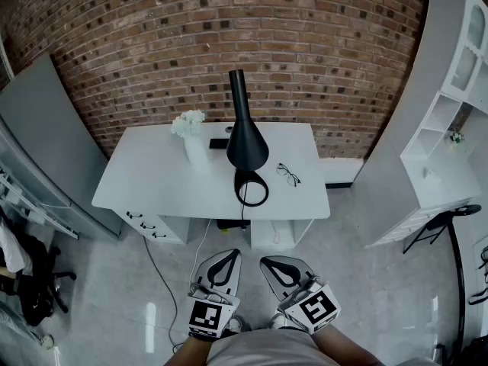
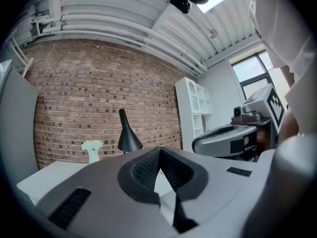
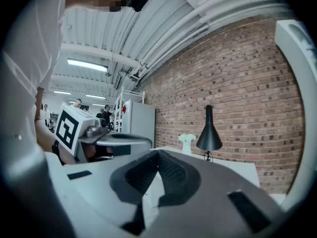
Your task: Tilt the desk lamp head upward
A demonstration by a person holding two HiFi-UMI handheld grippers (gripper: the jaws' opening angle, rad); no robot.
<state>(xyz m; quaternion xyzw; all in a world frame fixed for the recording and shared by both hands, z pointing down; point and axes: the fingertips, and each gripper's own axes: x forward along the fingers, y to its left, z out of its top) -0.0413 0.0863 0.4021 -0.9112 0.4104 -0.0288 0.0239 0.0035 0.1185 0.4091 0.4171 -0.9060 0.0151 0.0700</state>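
**Desk lamp not touched yet, both tongs parked well short of it**

Biggest things first: there's a brick wall at the back, with a white table pushed against it. The lamp stands about mid-table. Its ring base is near the front edge and its black cone shade faces down at the tabletop, so I'd say the tilt hasn't started.

My left tongs and right tongs are low and close to my body, side by side over the floor, well apart from the table. Both pairs are pressed together at the tips with nothing between them. That makes sense to me, since there's nothing to carry on the way in and they'll only need spreading once I'm at the shade.

Smaller stuff: a white vase of flowers sits just left of the shade, and a pair of glasses lies near the lamp base on the right. Coming at the head from the front, or from above, looks like the safe way to avoid knocking either. There's also a small dark object behind the vase, but I can't tell what it is.
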